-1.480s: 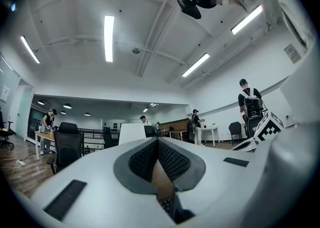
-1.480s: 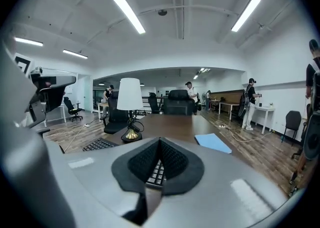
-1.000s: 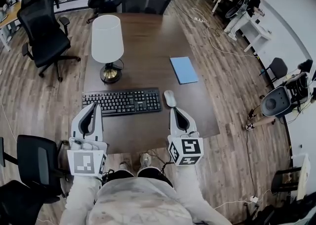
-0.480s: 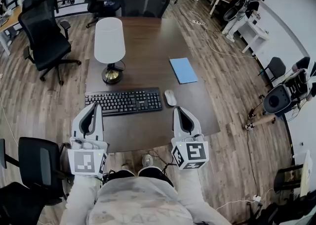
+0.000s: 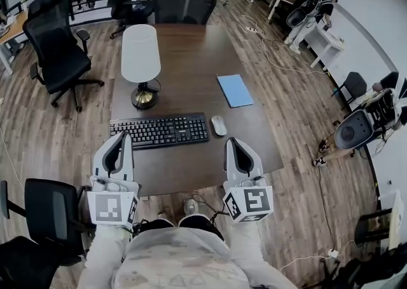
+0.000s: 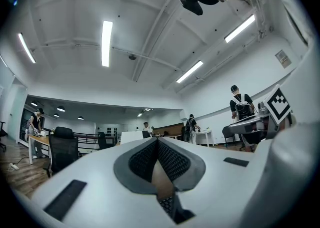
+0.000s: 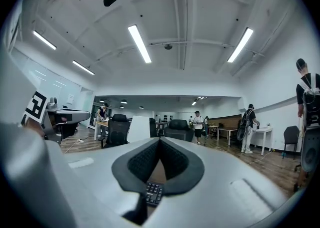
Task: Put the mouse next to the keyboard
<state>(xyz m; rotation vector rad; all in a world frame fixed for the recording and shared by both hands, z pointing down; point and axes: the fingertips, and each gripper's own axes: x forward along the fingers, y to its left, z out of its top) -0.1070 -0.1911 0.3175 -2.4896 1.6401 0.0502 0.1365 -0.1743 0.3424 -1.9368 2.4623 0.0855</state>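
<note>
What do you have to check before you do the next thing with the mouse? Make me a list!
1. Mouse beside the keyboard: ok, it lies just off the keyboard's right end.
2. Right tool empty: ok, jaws shut on nothing.
3. Left tool empty: ok, jaws shut on nothing.
4. Tools away from the mouse: ok, both sit at the table's near edge.
5. Lamp and blue notebook out of the way: ok, both farther back.
6. Mouse has a cable: cannot tell.
</note>
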